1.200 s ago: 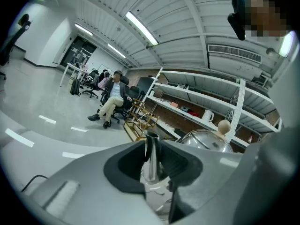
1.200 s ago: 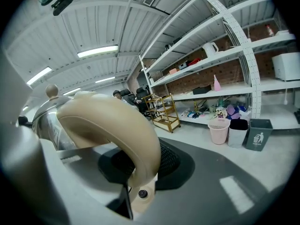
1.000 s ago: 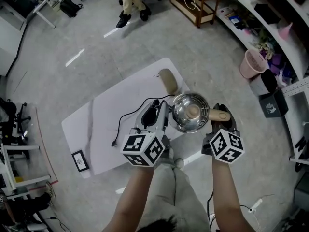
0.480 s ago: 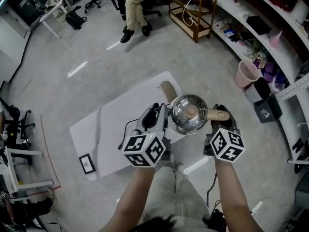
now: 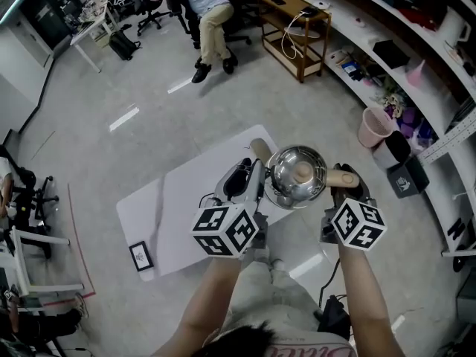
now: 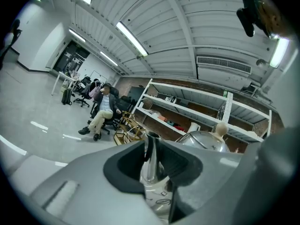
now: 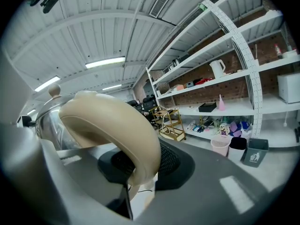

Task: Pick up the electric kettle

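Note:
The electric kettle (image 5: pixel 297 175) is shiny steel with a beige knob and a beige handle (image 5: pixel 341 178). I hold it in the air above the near corner of the white table (image 5: pixel 171 207). My left gripper (image 5: pixel 249 177) is shut on the kettle's spout (image 6: pixel 151 165), which stands between its dark pads in the left gripper view. My right gripper (image 5: pixel 343 188) is shut on the handle (image 7: pixel 112 125), which fills the middle of the right gripper view. The domed lid (image 6: pixel 204 140) shows beyond the left jaws.
A beige oblong object (image 5: pixel 259 149) lies at the table's far corner and a small framed card (image 5: pixel 140 256) on the floor by its left end. A pink bin (image 5: pixel 374 127) and shelving stand at the right. A wooden cart (image 5: pixel 297 21) and a seated person (image 5: pixel 212 13) are farther off.
The kettle stays held between both grippers and has moved slightly right and up in the head view. The view now takes in more of the far room.

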`<state>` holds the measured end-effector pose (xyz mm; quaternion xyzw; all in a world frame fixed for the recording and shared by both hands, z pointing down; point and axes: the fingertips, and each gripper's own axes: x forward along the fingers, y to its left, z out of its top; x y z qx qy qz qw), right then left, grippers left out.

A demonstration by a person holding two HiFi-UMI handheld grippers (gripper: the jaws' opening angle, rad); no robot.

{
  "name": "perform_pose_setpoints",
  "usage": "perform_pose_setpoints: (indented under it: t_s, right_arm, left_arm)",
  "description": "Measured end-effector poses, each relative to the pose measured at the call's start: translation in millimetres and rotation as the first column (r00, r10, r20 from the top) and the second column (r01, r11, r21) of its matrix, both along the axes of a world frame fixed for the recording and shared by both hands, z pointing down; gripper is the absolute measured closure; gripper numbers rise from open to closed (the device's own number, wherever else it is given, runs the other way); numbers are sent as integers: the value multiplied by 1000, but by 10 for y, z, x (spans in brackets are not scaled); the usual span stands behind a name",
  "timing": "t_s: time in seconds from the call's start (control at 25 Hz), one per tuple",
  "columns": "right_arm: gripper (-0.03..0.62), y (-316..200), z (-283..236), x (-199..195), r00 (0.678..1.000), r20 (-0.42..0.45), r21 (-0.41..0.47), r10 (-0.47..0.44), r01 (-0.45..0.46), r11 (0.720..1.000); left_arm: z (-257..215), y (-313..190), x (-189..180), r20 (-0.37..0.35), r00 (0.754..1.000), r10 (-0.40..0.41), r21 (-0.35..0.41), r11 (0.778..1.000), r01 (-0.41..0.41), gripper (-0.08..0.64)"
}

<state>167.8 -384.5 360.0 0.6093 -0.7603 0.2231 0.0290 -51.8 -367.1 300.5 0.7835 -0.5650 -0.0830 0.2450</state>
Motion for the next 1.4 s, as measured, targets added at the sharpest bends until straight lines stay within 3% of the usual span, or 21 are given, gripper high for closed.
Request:
perform_pose_setpoints:
  t_s: [0.72,1.4]
  right_arm:
    - [482,272,-748,46,998,35,-37,49,-47,998]
    - [483,353,-964,10,998,49,17,37,-38,999]
  left_arm:
    - [-846,207,47,-9,998,61,96,994,-60,457]
    - [-1105,307,27,24,998,52,179,982,-56,457]
